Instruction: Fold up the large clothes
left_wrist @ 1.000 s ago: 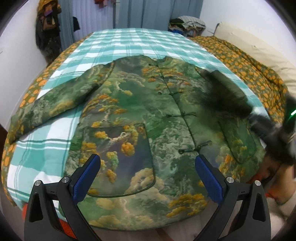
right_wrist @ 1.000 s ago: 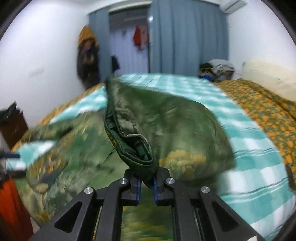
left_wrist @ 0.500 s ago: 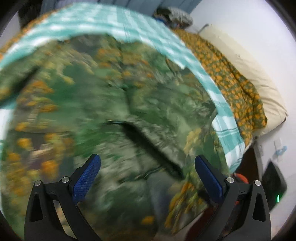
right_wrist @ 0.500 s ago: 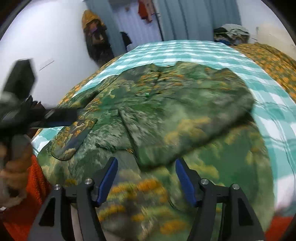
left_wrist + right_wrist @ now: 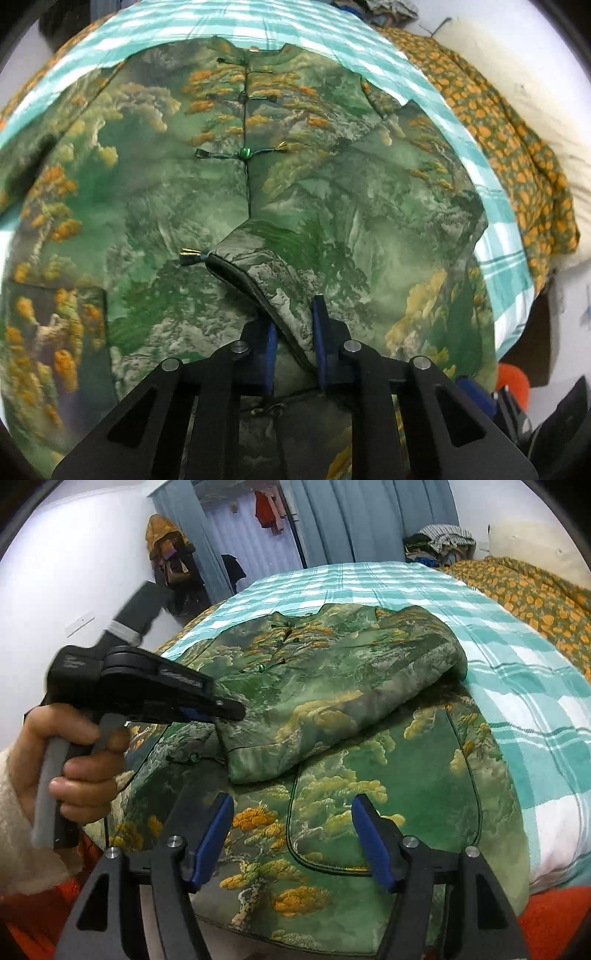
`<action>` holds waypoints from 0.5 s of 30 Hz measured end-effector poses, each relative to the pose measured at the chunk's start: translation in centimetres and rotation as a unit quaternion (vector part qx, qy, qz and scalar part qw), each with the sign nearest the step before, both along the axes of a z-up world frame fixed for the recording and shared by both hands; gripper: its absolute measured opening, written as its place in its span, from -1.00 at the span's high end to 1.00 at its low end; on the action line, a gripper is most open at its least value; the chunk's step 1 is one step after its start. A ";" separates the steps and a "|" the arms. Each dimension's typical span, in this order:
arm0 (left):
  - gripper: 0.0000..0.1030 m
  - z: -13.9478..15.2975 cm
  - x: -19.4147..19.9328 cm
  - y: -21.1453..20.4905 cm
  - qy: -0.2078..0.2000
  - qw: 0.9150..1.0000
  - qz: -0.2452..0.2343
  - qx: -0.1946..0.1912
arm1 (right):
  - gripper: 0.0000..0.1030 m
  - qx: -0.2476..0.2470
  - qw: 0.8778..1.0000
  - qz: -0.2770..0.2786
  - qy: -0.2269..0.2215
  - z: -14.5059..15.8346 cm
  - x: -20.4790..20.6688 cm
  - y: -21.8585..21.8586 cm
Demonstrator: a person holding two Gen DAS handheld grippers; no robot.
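Observation:
A large green padded jacket [image 5: 155,192] with an orange tree print lies front up on the bed. Its right sleeve [image 5: 343,686] is folded across the chest. My left gripper [image 5: 293,339] is shut on the cuff of that folded sleeve [image 5: 258,266]; it also shows in the right wrist view [image 5: 221,712], held by a hand at the cuff. My right gripper [image 5: 291,834] is open and empty, just above the jacket's lower right pocket [image 5: 384,794] near the hem.
The jacket rests on a teal checked blanket [image 5: 524,686] that covers the bed. An orange-patterned quilt [image 5: 532,594] and a pillow lie along the right side. Piled clothes [image 5: 439,542] sit at the far end, by blue curtains and a hung coat [image 5: 166,550].
My right gripper let go of the sleeve, now laid across the chest, and drew back toward the hem, open. My left gripper moved in and shut on the sleeve's cuff.

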State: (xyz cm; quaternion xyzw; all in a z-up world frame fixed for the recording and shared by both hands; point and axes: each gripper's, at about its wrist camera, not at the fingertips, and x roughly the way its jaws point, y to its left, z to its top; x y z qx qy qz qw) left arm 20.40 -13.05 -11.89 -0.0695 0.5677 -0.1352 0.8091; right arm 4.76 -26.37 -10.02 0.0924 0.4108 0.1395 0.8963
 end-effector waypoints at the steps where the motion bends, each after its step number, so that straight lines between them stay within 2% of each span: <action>1: 0.69 0.1 0.0 -0.1 0.001 1.000 -0.006 0.011 | -0.31 0.001 1.000 0.000 0.001 0.0 0.1 -0.1; 5: 0.71 0.3 0.3 -0.1 0.000 0.999 -0.021 0.038 | -0.31 0.005 1.000 0.002 0.001 -0.1 0.1 -0.4; 7: 0.85 0.9 0.0 0.6 0.002 1.000 -0.014 0.027 | -0.31 0.004 1.000 0.001 0.001 -0.2 0.1 -0.6; 9: 0.87 2.1 -0.2 1.2 0.008 1.000 -0.002 0.011 | -0.31 0.004 1.000 -0.005 0.004 -0.4 0.3 -0.9; 12: 0.87 5.4 0.3 2.3 -0.018 1.000 -0.007 0.001 | -0.31 0.007 1.000 -0.016 -0.002 -0.1 0.4 -1.8; 15: 0.87 7.5 3.2 3.8 -0.053 0.998 -0.008 0.020 | -0.31 0.017 0.999 -0.027 -0.012 1.0 1.2 -3.5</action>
